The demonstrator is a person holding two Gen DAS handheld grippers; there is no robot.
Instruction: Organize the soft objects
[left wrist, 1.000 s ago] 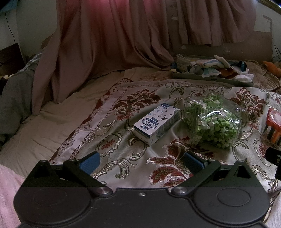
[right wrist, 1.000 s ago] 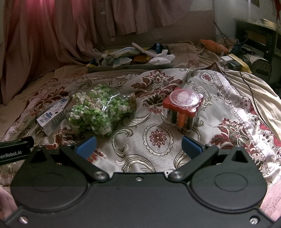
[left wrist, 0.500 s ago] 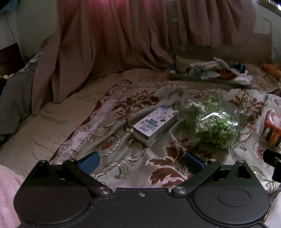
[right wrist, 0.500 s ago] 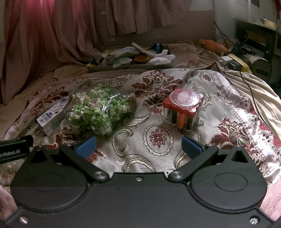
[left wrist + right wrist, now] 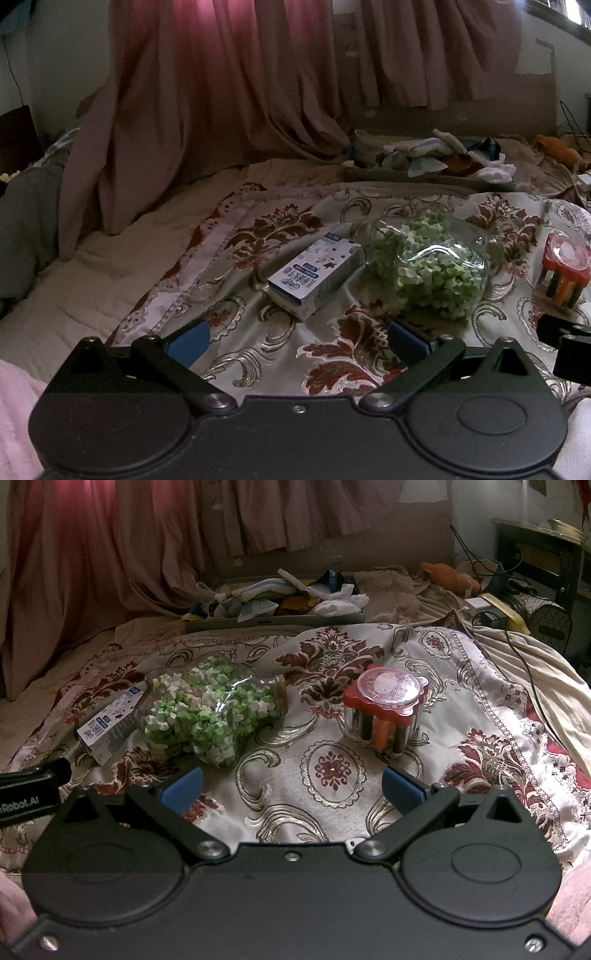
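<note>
A grey tray (image 5: 275, 619) at the back of the bed holds a heap of socks and small cloths (image 5: 280, 594); it also shows in the left wrist view (image 5: 424, 179). My left gripper (image 5: 297, 338) is open and empty, low over the patterned bedspread, in front of a blue and white carton (image 5: 314, 271). My right gripper (image 5: 291, 786) is open and empty, in front of a glass jar of green and white paper stars (image 5: 207, 716) lying on its side and a red-lidded clear case (image 5: 384, 705).
The jar (image 5: 428, 269) and the case (image 5: 563, 271) also show in the left wrist view. Pink curtains (image 5: 229, 92) hang behind. An orange soft toy (image 5: 448, 576), cables and a fan (image 5: 546, 618) are at the far right. A grey garment (image 5: 26, 229) lies left.
The left gripper's view has tilted up and shifted slightly, so the carton and jar sit lower in its frame. The right gripper has not moved.
</note>
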